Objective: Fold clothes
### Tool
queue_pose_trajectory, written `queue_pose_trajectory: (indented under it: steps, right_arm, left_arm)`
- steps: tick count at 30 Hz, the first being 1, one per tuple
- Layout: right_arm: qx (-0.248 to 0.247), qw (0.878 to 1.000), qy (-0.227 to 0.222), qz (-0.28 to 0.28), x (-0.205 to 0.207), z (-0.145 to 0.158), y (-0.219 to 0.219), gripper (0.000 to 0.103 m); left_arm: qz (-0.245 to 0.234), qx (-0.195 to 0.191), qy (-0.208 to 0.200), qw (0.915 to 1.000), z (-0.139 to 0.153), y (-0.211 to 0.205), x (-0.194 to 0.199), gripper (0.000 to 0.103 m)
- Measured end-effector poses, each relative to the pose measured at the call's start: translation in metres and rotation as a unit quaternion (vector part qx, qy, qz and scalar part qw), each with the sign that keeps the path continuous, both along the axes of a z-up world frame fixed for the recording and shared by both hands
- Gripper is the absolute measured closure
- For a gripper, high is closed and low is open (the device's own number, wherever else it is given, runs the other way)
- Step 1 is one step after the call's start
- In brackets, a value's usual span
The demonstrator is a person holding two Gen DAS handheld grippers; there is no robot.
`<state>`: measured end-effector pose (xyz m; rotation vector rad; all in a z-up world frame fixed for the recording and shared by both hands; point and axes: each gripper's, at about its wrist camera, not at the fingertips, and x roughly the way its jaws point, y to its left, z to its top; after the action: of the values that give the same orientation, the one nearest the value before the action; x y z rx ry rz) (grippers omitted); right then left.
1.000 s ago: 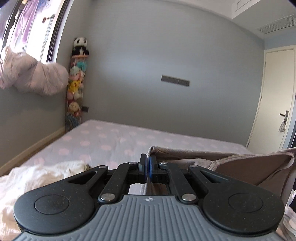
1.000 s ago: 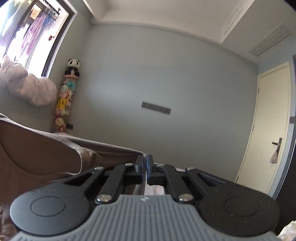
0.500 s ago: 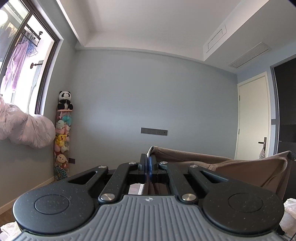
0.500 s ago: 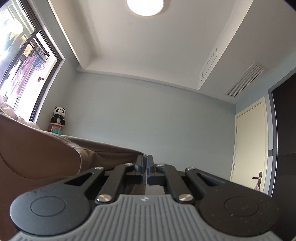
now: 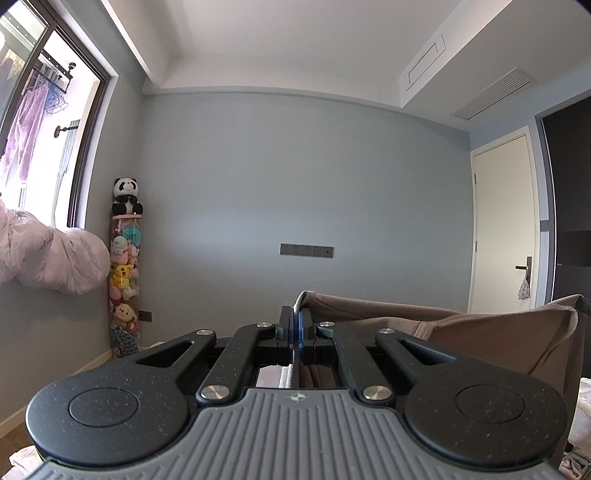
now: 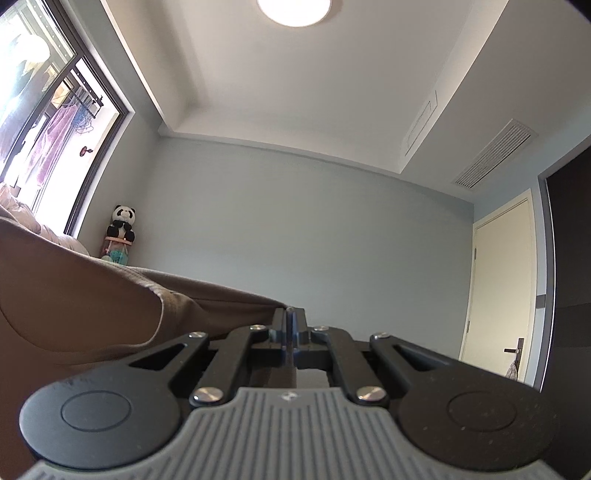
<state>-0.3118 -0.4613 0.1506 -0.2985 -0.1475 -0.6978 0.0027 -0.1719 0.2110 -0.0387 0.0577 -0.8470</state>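
The black two-finger left gripper (image 5: 295,328) is clamped on the top edge of a soft taupe-brown cloth garment (image 5: 491,343), its jaws pressed together with only a thin strip of fabric and a blue pad between them. From that pinch the garment runs off to the right as a raised, sagging span, its hem turning down at the far right of the left wrist view.

The black two-finger right gripper (image 6: 290,325) is likewise closed tight on the same garment (image 6: 74,295), which spreads away to the left in the right wrist view and fills the lower left as a broad brown sheet with a folded seam near the jaws.

Farther off on the left, a bunched pale pink duvet (image 5: 48,262) lies by the dark-framed window (image 5: 85,147). Beside it in the far left corner stands a tall clear column of plush toys (image 5: 123,288) topped by a black-and-white panda (image 5: 126,195). A grey switch panel (image 5: 306,250) sits on the far blue-grey wall, and a cream door (image 5: 506,229) stands at the far right. A round ceiling lamp (image 6: 293,11) glows overhead.
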Motion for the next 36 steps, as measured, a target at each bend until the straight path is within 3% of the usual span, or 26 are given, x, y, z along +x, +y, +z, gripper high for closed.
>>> queue_pose_trajectory:
  steps: [10, 20, 29, 36]
  right_arm:
    - [0.051, 0.996, 0.066, 0.001, 0.077, -0.038, -0.060, 0.099]
    - [0.107, 0.981, 0.159, -0.005, 0.211, -0.111, -0.140, 0.099]
    - [0.171, 0.953, 0.248, -0.021, 0.328, -0.206, -0.225, 0.099]
    - [0.209, 0.925, 0.317, -0.030, 0.386, -0.298, -0.268, 0.100]
  left_arm:
    - [0.009, 0.078, 0.045, 0.9959, -0.048, -0.056, 0.076, 0.102]
    - [0.015, 0.166, 0.111, 0.9797, -0.129, -0.149, 0.188, 0.102]
    - [0.024, 0.256, 0.169, 0.9513, -0.232, -0.237, 0.271, 0.102]
    - [0.029, 0.315, 0.217, 0.9237, -0.324, -0.285, 0.314, 0.102]
